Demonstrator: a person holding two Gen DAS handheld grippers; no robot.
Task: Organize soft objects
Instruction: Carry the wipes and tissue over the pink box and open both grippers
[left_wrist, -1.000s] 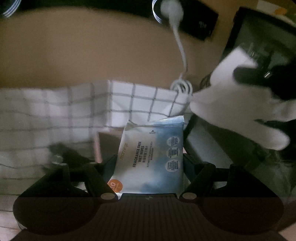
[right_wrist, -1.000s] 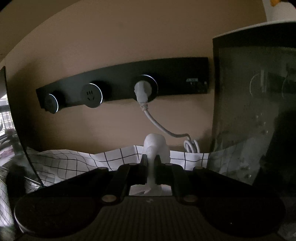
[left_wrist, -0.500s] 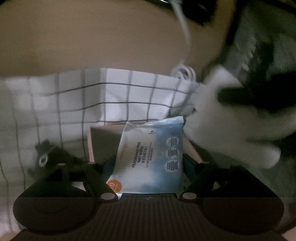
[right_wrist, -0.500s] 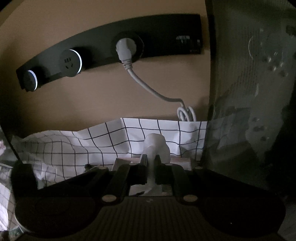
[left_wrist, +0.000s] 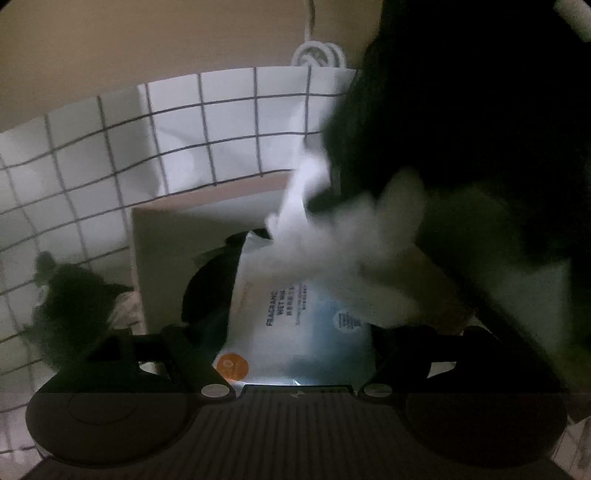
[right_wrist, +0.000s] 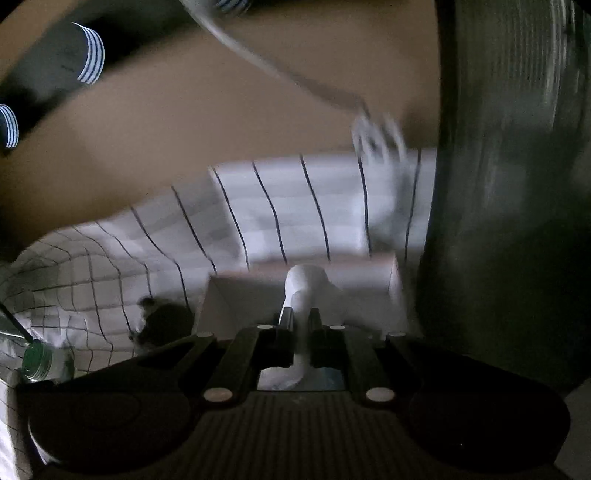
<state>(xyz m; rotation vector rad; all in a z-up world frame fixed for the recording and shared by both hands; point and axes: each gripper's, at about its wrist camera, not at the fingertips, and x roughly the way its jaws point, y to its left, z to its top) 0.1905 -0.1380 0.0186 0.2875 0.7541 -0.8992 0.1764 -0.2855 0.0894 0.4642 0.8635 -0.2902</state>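
My left gripper (left_wrist: 295, 332) is shut on a blue-and-white pack of wet wipes (left_wrist: 295, 317) and holds it over an open pale cardboard box (left_wrist: 177, 229). My right gripper (right_wrist: 300, 325) is shut on a white soft object (right_wrist: 308, 288), which hangs over the same box (right_wrist: 251, 295). In the left wrist view the white soft object (left_wrist: 354, 243) is blurred and overlaps the top of the wipes pack, with the dark right gripper above it. A dark soft object (left_wrist: 207, 291) lies inside the box beside the pack.
A white black-checked cloth (left_wrist: 155, 140) covers the table. A small dark object (left_wrist: 70, 299) lies on it left of the box. A coiled white cable (left_wrist: 317, 55) sits at the wall. A dark appliance (right_wrist: 509, 184) stands to the right. A green-capped bottle (right_wrist: 37, 360) lies at far left.
Both grippers have come down and forward over the box. The white soft object has moved left over the wipes pack. Both holds are unchanged.
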